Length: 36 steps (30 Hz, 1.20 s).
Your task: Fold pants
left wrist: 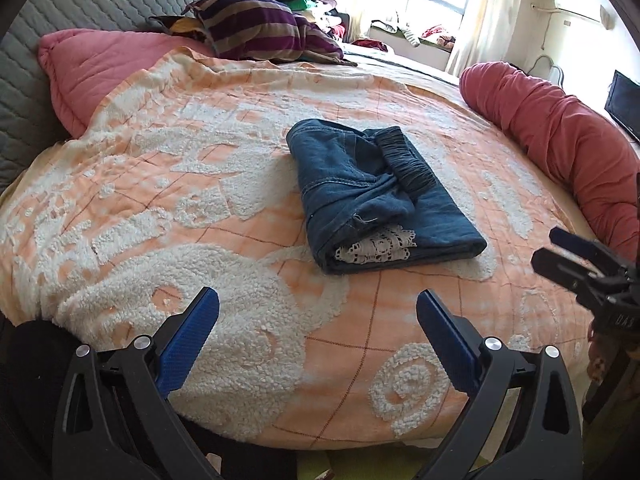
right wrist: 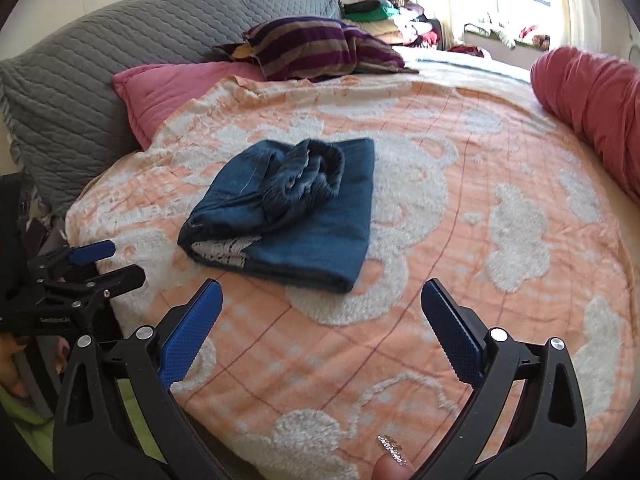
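so, in your left wrist view, your left gripper (left wrist: 318, 312) has its blue fingers (left wrist: 188, 344) wide apart, with nothing between them. it hangs over the near edge of the orange and white blanket (left wrist: 180, 208). the pants (left wrist: 380, 196) sit folded in a small blue bundle in the middle of the blanket, well apart from the fingers. the dark stretchy waistband (left wrist: 404, 160) lies on top, and a bit of white lace (left wrist: 376, 248) peeks out at the near end. your right gripper (left wrist: 560, 256) pokes in at the right edge, and i cannot tell from here how its fingers stand. a pink pillow (left wrist: 108, 64) and a stripy pillow (left wrist: 260, 28) lie at the far left, and a red bolster (left wrist: 560, 128) lies along the right.

in your right wrist view, your right gripper (right wrist: 322, 312) is spread wide too, holding nothing. the folded pants (right wrist: 304, 208) lie ahead and a little left. your left gripper (right wrist: 106, 262) shows at the left edge, its fingers a bit apart. a fingertip with a sparkly nail (right wrist: 392, 452) shows at the bottom.
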Motion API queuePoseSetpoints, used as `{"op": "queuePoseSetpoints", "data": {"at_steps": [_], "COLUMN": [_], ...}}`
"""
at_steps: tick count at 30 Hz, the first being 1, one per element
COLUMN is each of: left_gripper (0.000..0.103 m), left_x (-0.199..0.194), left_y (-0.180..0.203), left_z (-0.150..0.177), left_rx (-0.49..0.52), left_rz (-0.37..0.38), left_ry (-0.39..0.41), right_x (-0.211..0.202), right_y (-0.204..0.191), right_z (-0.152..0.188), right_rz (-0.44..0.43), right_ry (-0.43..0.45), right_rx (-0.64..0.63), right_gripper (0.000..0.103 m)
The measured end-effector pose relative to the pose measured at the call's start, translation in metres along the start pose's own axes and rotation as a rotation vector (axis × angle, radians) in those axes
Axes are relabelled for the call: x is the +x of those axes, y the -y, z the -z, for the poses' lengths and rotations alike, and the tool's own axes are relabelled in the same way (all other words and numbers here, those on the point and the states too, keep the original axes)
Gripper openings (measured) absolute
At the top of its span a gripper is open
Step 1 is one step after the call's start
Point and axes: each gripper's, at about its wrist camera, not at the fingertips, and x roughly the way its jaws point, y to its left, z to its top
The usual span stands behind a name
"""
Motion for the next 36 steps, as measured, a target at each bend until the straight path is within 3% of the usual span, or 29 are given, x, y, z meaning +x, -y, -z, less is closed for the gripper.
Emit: {"op": "queuePoseSetpoints", "data": {"at_steps": [36], "left_gripper": [0.099], "left_x": [-0.0034], "left_y": [-0.0049], "left_z": [-0.001], "left_rx": [-0.014], "left_rz": [-0.013], "left_ry": [-0.008], "right_x": [-0.0081], "right_y": [0.0004], "right_z": [-0.0019], "right_rz": [0.007], "right_ry": [0.012], "right_rx": [-0.007], "right_gripper": [0.094]}}
